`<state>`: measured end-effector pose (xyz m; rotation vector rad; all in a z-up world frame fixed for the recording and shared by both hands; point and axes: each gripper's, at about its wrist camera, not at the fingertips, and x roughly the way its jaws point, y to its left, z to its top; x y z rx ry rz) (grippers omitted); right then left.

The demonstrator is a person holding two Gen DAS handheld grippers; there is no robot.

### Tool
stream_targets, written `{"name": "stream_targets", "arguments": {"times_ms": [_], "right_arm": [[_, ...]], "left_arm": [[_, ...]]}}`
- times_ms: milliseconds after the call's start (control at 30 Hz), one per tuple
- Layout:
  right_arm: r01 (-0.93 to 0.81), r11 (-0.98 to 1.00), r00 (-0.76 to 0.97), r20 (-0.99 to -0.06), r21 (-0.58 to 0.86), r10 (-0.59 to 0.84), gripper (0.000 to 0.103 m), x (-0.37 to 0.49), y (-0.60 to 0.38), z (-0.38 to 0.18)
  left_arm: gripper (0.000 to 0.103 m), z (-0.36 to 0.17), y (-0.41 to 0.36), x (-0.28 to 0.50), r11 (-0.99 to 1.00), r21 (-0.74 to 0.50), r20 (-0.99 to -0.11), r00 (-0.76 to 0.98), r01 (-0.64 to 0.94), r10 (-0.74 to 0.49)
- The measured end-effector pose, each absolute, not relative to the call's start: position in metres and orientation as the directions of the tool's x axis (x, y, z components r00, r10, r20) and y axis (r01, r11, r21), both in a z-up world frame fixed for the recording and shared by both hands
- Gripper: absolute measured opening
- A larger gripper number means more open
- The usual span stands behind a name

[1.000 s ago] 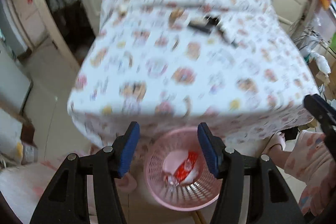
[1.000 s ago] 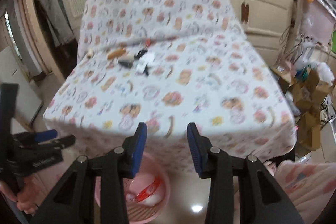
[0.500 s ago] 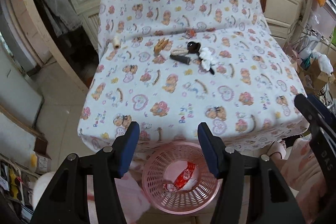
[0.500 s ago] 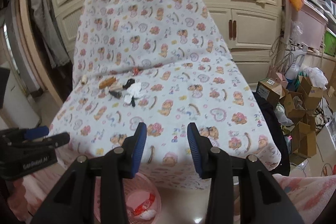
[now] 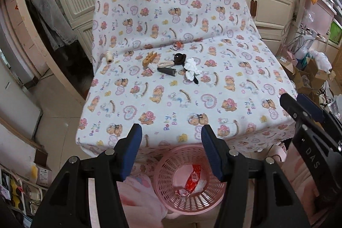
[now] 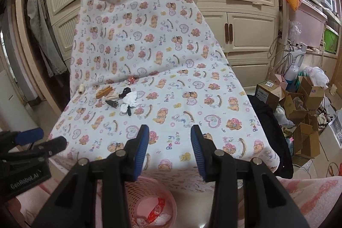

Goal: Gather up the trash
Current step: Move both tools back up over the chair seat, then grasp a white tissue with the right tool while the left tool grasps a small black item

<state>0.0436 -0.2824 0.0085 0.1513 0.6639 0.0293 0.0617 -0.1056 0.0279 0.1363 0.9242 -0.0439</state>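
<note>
Trash (image 5: 177, 66) at 12 o'clock sat clustered, so non-trash could be grabbed by either empty, parted gripper (image 5: 171, 151) (image 6: 168, 150).

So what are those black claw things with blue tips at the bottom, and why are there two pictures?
They are grabber tools. A person holds one in each hand, and a small camera on each looks forward along its two fingers, so you get one picture per tool.

The left gripper and the right gripper are both open and hold nothing. Each tool also shows at the side of the other's picture.

In front is a table under a teddy-bear cloth. Near its far edge lies a little pile: crumpled white tissue, a black round thing, a dark tube, a brown piece and a small spool of thread.

Below the near edge is a pink basket with a red wrapper already inside.
</note>
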Motion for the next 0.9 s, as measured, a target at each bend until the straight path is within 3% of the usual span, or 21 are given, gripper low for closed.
{"name": "stream_targets", "arguments": {"times_ms": [333, 500, 633, 833, 900], "right_arm": [[-0.007, 0.996, 0.806, -0.589, 0.085, 0.056, 0.046, 0.048, -0.280, 0.028], [-0.064, 0.989, 0.759, -0.636, 0.134, 0.136, 0.046, 0.078, -0.281, 0.032], [-0.130, 0.989, 0.738, -0.660, 0.067, 0.142, 0.046, 0.110, -0.272, 0.033], [-0.149, 0.985, 0.693, -0.701, 0.090, 0.169, 0.046, 0.154, -0.255, 0.000], [-0.163, 0.980, 0.655, -0.731, 0.112, 0.192, 0.042, 0.162, -0.246, -0.018]], "left_arm": [[0.062, 0.017, -0.107, 0.098, 0.979, 0.129, -0.794, 0.608, 0.156, 0.008], [0.065, 0.005, -0.076, 0.139, 0.982, 0.114, -0.813, 0.582, 0.147, 0.007], [0.066, -0.006, -0.046, 0.162, 0.988, 0.107, -0.822, 0.570, 0.109, 0.026], [0.066, -0.032, -0.015, 0.182, 0.993, 0.090, -0.839, 0.543, 0.076, 0.034], [0.066, -0.039, -0.010, 0.189, 0.996, 0.063, -0.855, 0.518, 0.065, 0.020]]}}
